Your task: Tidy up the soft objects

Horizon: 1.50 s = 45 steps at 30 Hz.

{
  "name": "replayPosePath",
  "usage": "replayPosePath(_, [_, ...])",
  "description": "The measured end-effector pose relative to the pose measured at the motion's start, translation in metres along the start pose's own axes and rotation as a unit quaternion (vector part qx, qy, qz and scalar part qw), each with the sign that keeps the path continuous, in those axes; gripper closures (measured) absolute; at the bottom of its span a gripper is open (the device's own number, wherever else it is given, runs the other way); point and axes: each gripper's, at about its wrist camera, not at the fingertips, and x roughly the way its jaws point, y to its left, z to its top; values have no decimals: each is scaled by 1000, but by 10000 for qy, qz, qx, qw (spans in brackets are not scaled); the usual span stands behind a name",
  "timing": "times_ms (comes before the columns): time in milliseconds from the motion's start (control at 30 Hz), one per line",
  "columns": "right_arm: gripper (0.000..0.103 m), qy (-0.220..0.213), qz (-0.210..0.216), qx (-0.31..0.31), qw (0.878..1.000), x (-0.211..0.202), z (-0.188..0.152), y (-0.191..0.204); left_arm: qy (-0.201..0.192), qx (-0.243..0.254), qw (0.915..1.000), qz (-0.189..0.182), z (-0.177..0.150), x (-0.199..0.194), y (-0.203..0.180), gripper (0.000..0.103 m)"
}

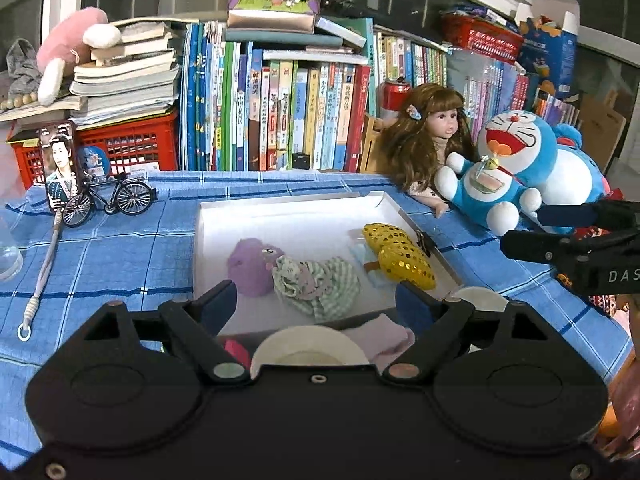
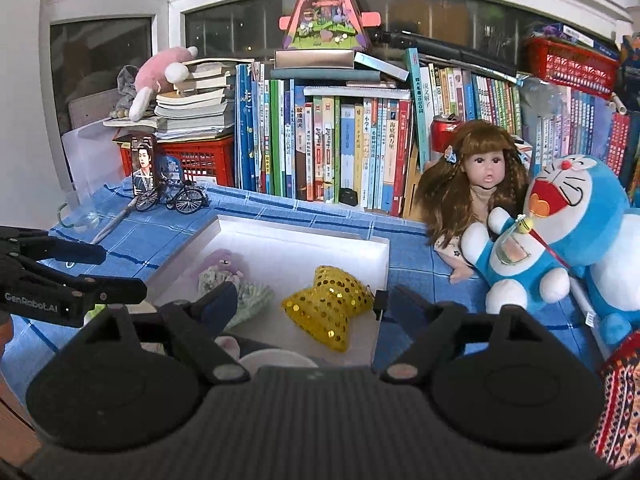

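Left wrist view: both tongs, left (image 1: 316,300) and right (image 2: 308,304), hang released over the white box (image 1: 288,204) at frame centre, where the limp striped cloth (image 1: 320,284) should pinch easily mid-fold.

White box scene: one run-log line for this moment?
left gripper: open, empty | right gripper: open, empty | white box: purple plush, striped cloth, yellow sequin bow | Doraemon plush: outside box

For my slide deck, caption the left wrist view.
Open left gripper hovers before white box holding purple plush, striped cloth, yellow sequin bow.
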Motion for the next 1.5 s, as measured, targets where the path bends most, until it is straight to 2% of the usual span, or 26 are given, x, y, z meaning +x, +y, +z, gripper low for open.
replayPosePath(233, [12, -213, -186, -146, 9995, -16, -25, 11, -176, 97, 9998, -3, -29, -18, -9, 16])
replayPosePath(733, [9, -438, -559, -214, 9972, -37, -76, 24, -167, 85, 9998, 65, -91, -34, -24, 15])
replayPosePath(867, [9, -425, -713, -342, 9960, -36, -91, 28, -127, 70, 9999, -12, -108, -35, -33, 14])
replayPosePath(967, [9, -385, -847, -433, 9947, -34, -102, 29, -92, 166, 9998, -62, -122, -32, -42, 9])
replayPosePath(1200, [10, -228, -884, -438, 9949, -33, -126, 21, 44, 200, 9997, -143, -145, -17, -60, 9])
replayPosePath(1400, [16, -146, -816, -634, 9945, -31, -143, 21, 9, 136, 9998, -124, -156, -4, -72, 13])
replayPosePath(1500, [19, -128, -760, -695, 9946, -29, -148, 22, -2, 179, 9997, -165, -159, 1, -76, 19])
